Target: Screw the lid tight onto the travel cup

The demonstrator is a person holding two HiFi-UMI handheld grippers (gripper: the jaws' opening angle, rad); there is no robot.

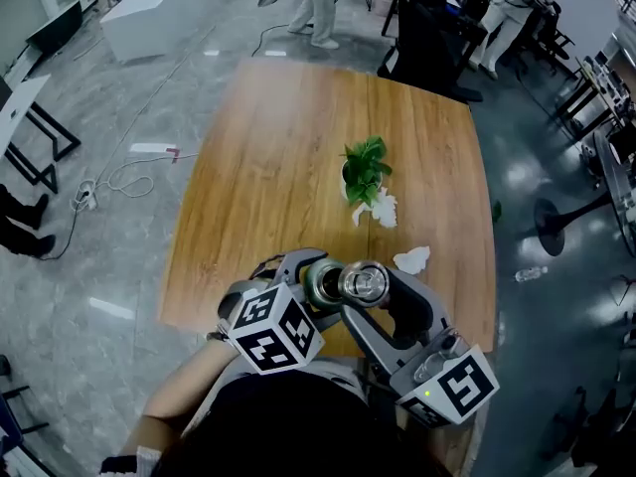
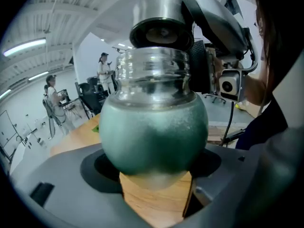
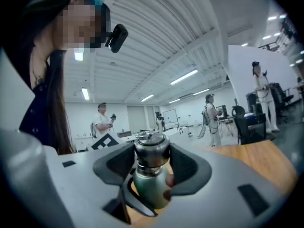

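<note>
Over the wooden counter (image 1: pixel 268 147), left gripper (image 2: pixel 154 184) fingers clamp the round green cup (image 2: pixel 154 127); right gripper (image 3: pixel 151 165) fingers, grasping its steel lid (image 3: pixel 151 151), should twist level.

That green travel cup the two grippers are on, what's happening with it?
A person is working with a gripper in each hand, just above a wooden table. The left gripper clamps the round body of the green travel cup. The right gripper appears closed around the steel lid, which already sits on the cup's neck. How far the lid is screwed down cannot be told from here.
</note>
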